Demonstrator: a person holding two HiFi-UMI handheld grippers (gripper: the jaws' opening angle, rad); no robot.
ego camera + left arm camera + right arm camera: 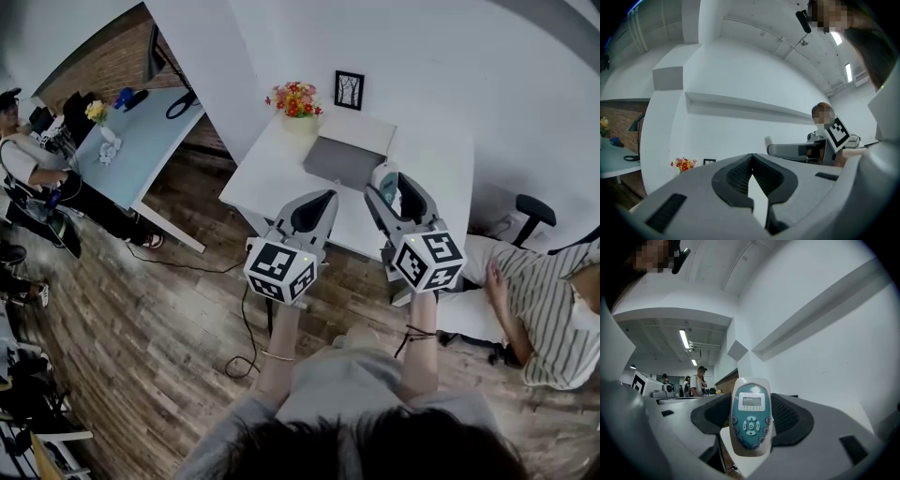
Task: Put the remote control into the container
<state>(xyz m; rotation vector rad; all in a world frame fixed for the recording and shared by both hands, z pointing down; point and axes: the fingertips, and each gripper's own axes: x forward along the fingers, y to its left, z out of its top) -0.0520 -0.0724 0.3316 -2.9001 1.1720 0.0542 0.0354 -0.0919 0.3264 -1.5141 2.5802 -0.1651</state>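
The white remote control with a teal button face stands upright between the jaws of my right gripper, which is shut on it. In the head view the right gripper holds the remote control over the white table, just right of the grey container. My left gripper hovers over the table's near edge, left of the right one. In the left gripper view the left gripper has its jaws together at the tips with nothing held, and the right gripper shows beside it.
A vase of flowers and a small framed picture stand at the table's back by the wall. A person in a striped shirt sits at right near an office chair. A blue-topped table and cables lie left.
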